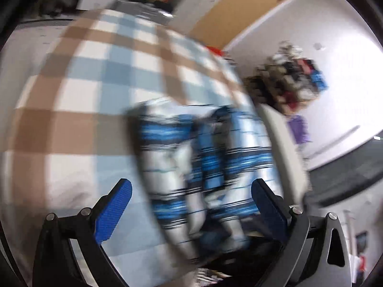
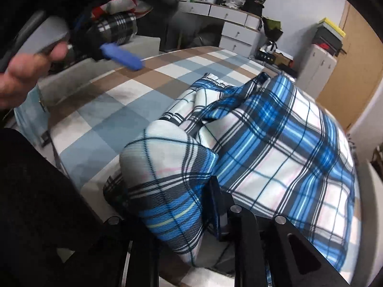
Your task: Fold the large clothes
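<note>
Item: blue-and-white plaid garment (image 2: pixel 275 143), large, soft, lying heaped on a checked bed cover (image 2: pixel 115 110) of brown, grey-blue and white squares.

Right gripper (image 2: pixel 191 205) — a fold of the plaid cloth bulges up between its fingers, just ahead of the camera. One blue pad (image 2: pixel 213 205) shows edge-on against the right side of the bulge; the other finger is buried under the fabric. The gap is narrow and filled with cloth, so it reads as a pinch on the garment, probably to carry this edge across for a fold. The rest of the garment spreads ahead and to the right of this tool, rumpled, not yet squared.

Left gripper (image 1: pixel 191 212) — jaws spread wide, both blue pads (image 1: pixel 115 212) clear, nothing between them. The garment lies ahead of and below it, apart from the pads; likely positioned to take a second corner.

In the right wrist view the left gripper (image 2: pixel 122 56) appears far left and ahead, held by a bare hand (image 2: pixel 26 76) over the cover's edge.

Poorly seen: the left wrist view is heavily motion-blurred — garment outline and background clutter are indistinct. Sleeves, collar and garment type cannot be made out. A dark shape blocks the lower left of the right view.
</note>
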A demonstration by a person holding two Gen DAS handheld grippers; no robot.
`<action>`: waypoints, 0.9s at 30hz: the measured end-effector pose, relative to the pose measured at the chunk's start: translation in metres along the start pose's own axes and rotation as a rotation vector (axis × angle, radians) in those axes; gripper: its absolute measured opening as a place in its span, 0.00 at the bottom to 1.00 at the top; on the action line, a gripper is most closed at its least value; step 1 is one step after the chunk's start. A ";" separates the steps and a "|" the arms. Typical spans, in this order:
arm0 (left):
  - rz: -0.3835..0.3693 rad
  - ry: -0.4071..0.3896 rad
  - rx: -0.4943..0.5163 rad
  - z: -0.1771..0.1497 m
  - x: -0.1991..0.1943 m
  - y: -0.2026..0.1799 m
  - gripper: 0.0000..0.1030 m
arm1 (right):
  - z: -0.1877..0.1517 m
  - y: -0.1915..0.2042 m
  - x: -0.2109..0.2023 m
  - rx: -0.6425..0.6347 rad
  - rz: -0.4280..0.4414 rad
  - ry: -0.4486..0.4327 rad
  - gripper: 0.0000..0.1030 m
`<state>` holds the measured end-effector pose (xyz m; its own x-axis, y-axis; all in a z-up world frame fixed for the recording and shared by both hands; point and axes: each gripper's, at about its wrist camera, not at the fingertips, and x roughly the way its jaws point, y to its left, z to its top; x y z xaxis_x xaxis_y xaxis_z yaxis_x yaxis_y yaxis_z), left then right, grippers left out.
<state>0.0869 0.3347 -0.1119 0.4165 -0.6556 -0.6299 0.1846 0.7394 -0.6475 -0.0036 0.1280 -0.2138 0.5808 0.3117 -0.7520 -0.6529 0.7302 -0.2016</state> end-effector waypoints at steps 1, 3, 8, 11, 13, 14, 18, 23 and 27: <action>-0.050 0.009 0.014 0.006 0.004 -0.010 0.95 | -0.001 -0.003 0.001 0.020 0.018 -0.001 0.21; -0.112 0.053 0.052 0.020 0.019 -0.024 0.95 | 0.001 -0.011 -0.001 0.063 0.046 -0.001 0.22; -0.094 0.205 0.053 0.052 0.082 -0.049 0.95 | 0.007 -0.044 -0.017 0.222 0.238 0.038 0.47; -0.038 0.295 0.020 0.056 0.114 -0.052 0.95 | -0.001 -0.079 -0.036 0.347 0.394 0.026 0.66; 0.012 0.320 0.036 0.057 0.127 -0.059 0.95 | -0.004 -0.107 -0.048 0.414 0.418 -0.007 0.74; 0.018 0.322 0.045 0.058 0.128 -0.062 0.95 | -0.006 -0.121 -0.053 0.449 0.421 -0.025 0.82; 0.070 0.342 0.071 0.056 0.134 -0.069 0.59 | -0.026 -0.200 -0.061 0.715 0.490 -0.113 0.86; 0.088 0.355 0.081 0.055 0.143 -0.071 0.23 | -0.053 -0.249 -0.025 0.971 0.446 -0.009 0.86; 0.099 0.327 0.122 0.055 0.134 -0.079 0.14 | -0.055 -0.257 -0.023 1.033 0.494 -0.028 0.87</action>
<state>0.1775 0.1969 -0.1217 0.1349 -0.5795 -0.8037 0.2710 0.8018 -0.5327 0.1241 -0.0999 -0.1790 0.3907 0.7074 -0.5890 -0.1089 0.6709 0.7335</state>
